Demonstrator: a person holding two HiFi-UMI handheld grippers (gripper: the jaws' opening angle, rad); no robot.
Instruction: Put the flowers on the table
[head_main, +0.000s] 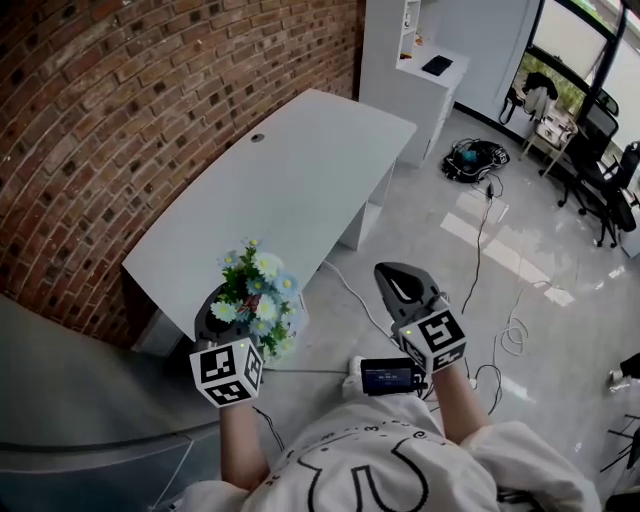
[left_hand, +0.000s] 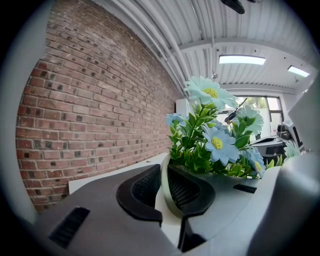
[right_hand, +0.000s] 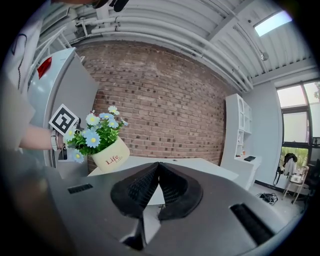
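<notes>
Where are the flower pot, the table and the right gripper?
flower pot (right_hand: 111, 156), right gripper view, cream side wall.
table (head_main: 300, 170), head view, bare white top.
right gripper (right_hand: 158, 167), right gripper view, where the closed jaw tips meet.

We count one pot of flowers, one white worktop and two tongs, the left tongs and the right tongs. Far right we see one white cabinet; near us, one small screen. On the floor lie several loose cables.
</notes>
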